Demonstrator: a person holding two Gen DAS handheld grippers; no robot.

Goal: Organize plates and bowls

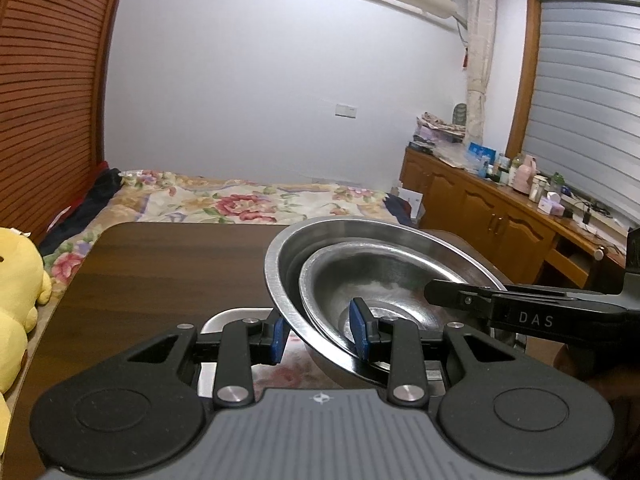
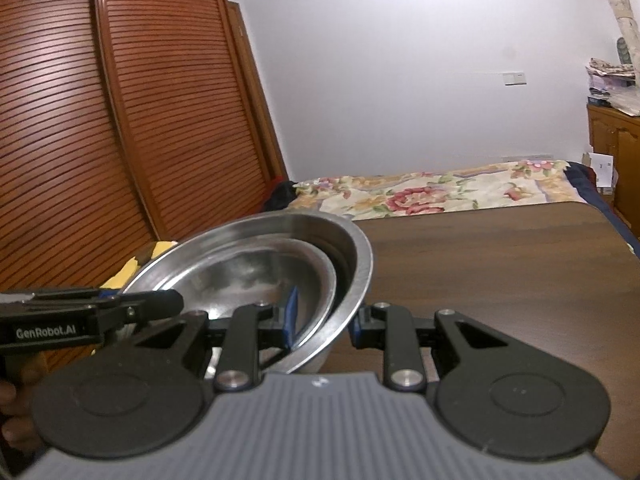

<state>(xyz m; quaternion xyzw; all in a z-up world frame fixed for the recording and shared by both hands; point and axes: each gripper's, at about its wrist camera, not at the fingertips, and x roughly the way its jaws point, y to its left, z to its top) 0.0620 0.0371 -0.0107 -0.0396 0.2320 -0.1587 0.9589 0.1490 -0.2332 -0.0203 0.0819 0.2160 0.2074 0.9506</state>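
Two nested steel bowls (image 1: 384, 280), tilted, held above the near end of the desk (image 1: 168, 272). Left gripper (image 1: 320, 334) fingers pinch the stack's rim; right gripper (image 2: 322, 318) fingers clamp the opposite rim. Steel tray (image 1: 236, 318) directly beneath the bowls.

in the left wrist view the tray (image 1: 224, 322) at lower centre is mostly hidden behind the left gripper (image 1: 320, 334) and the bowls (image 1: 384, 276), the plush (image 1: 18, 300) is cut off by the left edge, and the bottles (image 1: 528, 180) at mid right are too small to tell apart. in the right wrist view the bowls' near rim is hidden behind the right gripper (image 2: 322, 322), and a hand (image 2: 12, 412) at lower left is cut off by the edge. whether either gripper's pads actually press the rims cannot be told.
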